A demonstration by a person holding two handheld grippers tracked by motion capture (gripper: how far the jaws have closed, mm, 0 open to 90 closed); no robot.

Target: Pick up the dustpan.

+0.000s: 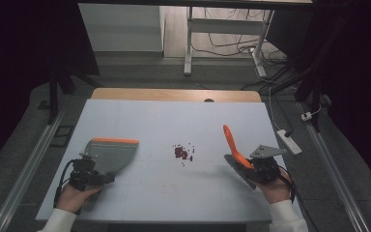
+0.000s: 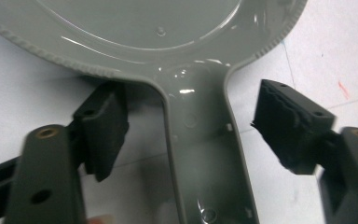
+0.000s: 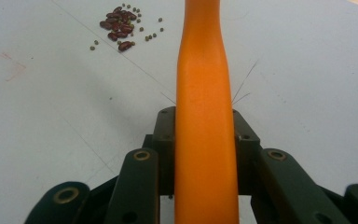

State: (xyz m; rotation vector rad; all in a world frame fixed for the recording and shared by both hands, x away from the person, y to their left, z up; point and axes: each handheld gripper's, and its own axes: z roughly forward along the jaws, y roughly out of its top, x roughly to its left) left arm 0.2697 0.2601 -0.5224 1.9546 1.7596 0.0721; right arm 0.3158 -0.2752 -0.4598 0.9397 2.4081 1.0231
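White table lay under dim light, small bean pile at centre, grey dustpan at nine o'clock, left gripper spread wide astride its handle, right gripper at three o'clock clamped on orange brush handle.

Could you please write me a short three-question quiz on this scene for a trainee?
1. True or false: the left tongs are clamped on the grey dustpan's handle.
2. What do the right tongs hold? A) the dustpan B) the orange brush handle C) a bean
3. Fill in: the small pile of beans lies on the table between the dustpan and the ____.

Key: 1. False: the jaws stand open on either side of the handle. 2. B. 3. brush.
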